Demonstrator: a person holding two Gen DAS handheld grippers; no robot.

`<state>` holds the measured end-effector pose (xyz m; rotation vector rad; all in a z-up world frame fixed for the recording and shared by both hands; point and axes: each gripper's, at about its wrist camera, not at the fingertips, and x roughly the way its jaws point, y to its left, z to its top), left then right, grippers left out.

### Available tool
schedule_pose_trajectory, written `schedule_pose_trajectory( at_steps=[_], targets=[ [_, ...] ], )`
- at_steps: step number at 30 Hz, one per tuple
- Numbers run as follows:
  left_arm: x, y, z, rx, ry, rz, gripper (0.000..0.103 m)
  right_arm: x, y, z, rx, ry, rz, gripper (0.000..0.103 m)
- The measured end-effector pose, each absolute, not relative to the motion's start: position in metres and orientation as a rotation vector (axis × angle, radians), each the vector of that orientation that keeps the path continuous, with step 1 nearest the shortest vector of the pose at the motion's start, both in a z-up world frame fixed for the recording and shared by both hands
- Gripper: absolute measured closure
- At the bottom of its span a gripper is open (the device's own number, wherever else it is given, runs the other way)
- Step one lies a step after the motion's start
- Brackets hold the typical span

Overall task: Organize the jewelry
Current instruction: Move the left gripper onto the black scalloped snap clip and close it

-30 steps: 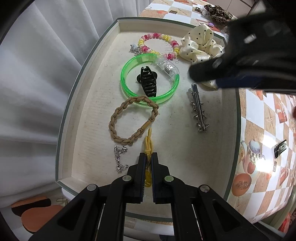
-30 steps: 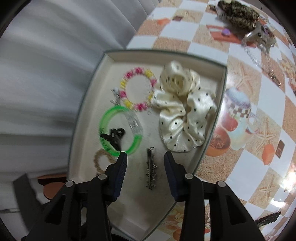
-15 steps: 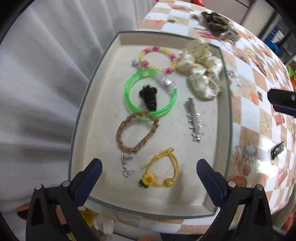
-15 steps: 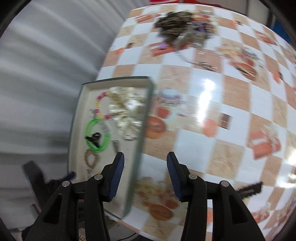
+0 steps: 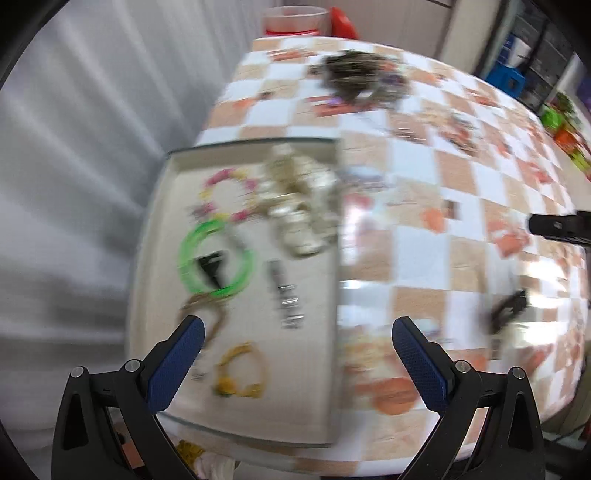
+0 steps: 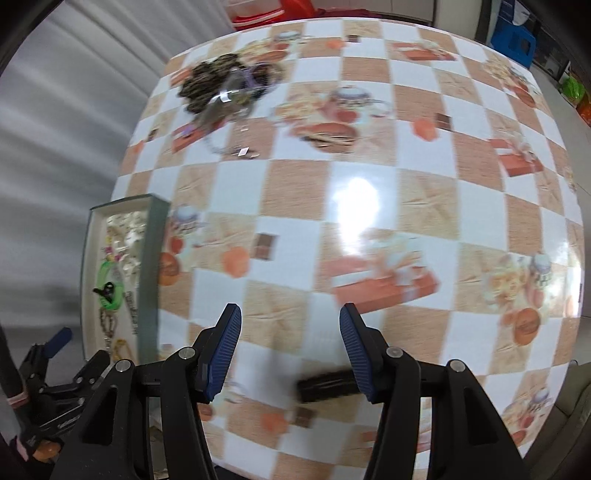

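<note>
The beige tray [image 5: 258, 142] holds a green bangle [image 5: 216, 258] around a black claw clip [image 5: 212, 267]. Beside them lie a bead bracelet [image 5: 227, 195], a cream scrunchie [image 5: 299, 206], a silver barrette [image 5: 286, 295], a braided bracelet [image 5: 203, 306] and a yellow flower bracelet [image 5: 240, 373]. My left gripper [image 5: 297, 332] hangs above the tray's near end, wide open and empty. My right gripper [image 6: 290, 317] is over the checked tablecloth, its jaws opening. A black comb clip [image 6: 325, 386] lies on the table by its right finger, not pressed by the pads.
A pile of dark jewelry and a chain [image 6: 221, 85] sits at the table's far side. The tray's right wall [image 6: 151, 258] stands left of my right gripper. A red chair [image 5: 345, 24] and white curtains border the table.
My left gripper opened and let go of the yellow flower bracelet, then rose and drifted right. My right gripper swung from above the tray out over the table to the black clip, jaws widening.
</note>
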<state>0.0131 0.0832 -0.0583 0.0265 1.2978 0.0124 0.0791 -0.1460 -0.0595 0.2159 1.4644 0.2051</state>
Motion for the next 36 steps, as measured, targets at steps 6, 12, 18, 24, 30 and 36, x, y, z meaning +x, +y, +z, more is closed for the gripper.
schedule_pose_trajectory(
  at_steps=[6,12,18,24,30,36],
  targets=[
    [0.02,-0.01,-0.061,0.136,1.278,-0.175,0.0,0.083,-0.194,-0.066,0.223,1.484,0.207,0.044],
    [0.014,-0.095,-0.081,0.317,1.257,-0.33,0.0,0.083,-0.232,-0.08,0.238,1.516,0.209,0.044],
    [0.011,-0.151,-0.106,0.426,1.26,-0.412,0.0,0.091,-0.262,-0.094,0.245,1.534,0.215,0.044],
    [0.014,-0.173,-0.131,0.476,1.285,-0.409,0.0,0.102,-0.273,-0.104,0.231,1.539,0.24,0.044],
    [0.02,-0.168,-0.136,0.418,1.312,-0.354,0.008,0.125,-0.268,-0.105,0.206,1.515,0.281,0.044],
    [0.023,-0.169,-0.135,0.355,1.323,-0.342,0.03,0.15,-0.248,-0.106,0.154,1.495,0.337,0.044]
  ],
)
